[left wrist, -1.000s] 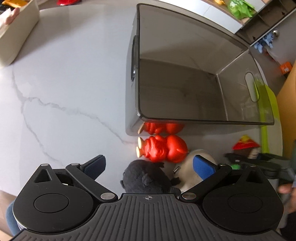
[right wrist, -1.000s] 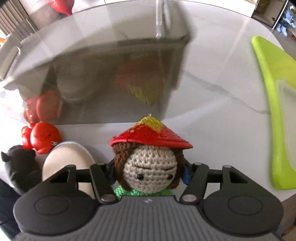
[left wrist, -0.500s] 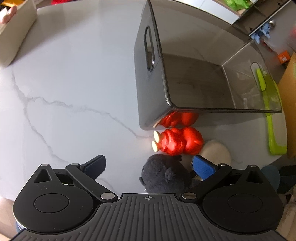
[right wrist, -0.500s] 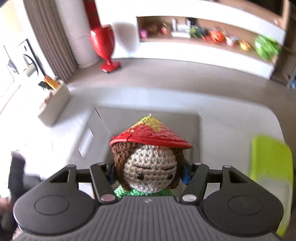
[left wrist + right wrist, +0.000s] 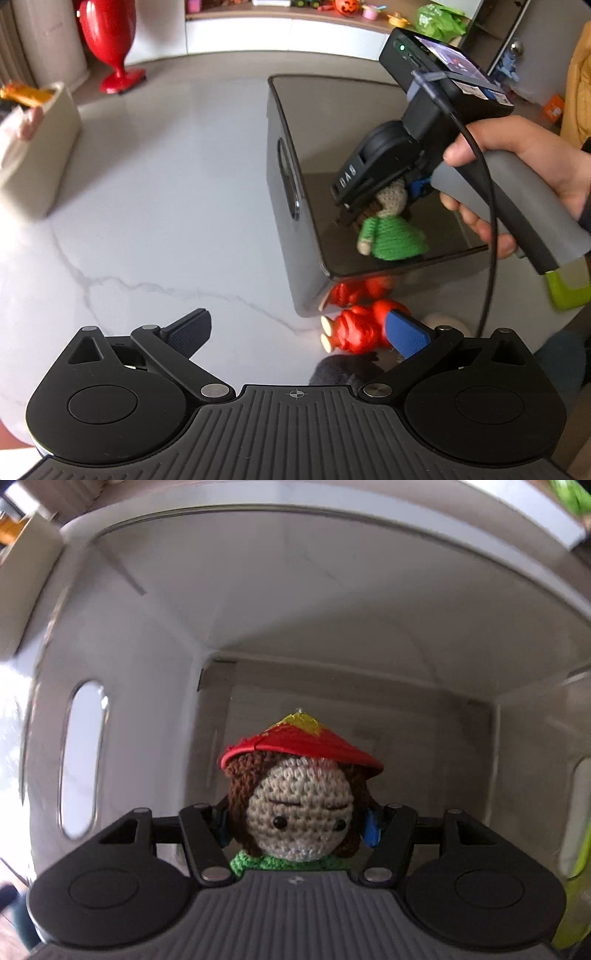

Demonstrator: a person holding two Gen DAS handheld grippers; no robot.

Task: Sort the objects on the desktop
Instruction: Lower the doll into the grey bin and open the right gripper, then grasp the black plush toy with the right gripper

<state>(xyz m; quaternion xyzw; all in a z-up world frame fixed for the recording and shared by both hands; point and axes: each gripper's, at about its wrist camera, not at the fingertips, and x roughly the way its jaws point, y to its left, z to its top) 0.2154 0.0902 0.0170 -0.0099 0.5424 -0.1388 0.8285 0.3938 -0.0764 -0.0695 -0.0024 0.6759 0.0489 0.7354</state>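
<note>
My right gripper [image 5: 299,823] is shut on the head of a crochet doll [image 5: 299,812] with a red and yellow cone hat and a green body. It points down into the smoky grey storage bin [image 5: 83,757], with the doll hanging above the bin's floor. In the left wrist view a hand holds that right gripper [image 5: 393,197] over the bin [image 5: 291,192], and the doll [image 5: 391,236] dangles inside. My left gripper [image 5: 295,328] is open above the white marble table, holding nothing. A red toy figure [image 5: 354,328] and a dark plush [image 5: 343,369] lie by its right finger.
A pale round object [image 5: 439,319] lies beside the red toy at the bin's near corner. A lime green tray [image 5: 569,288] sits right of the bin. A beige container [image 5: 37,147] stands at the table's left edge. A red vase [image 5: 107,37] is on the floor beyond.
The right gripper carried the doll up off the table and over the bin, and now looks down into it. The left gripper rose and tilted a little, staying open.
</note>
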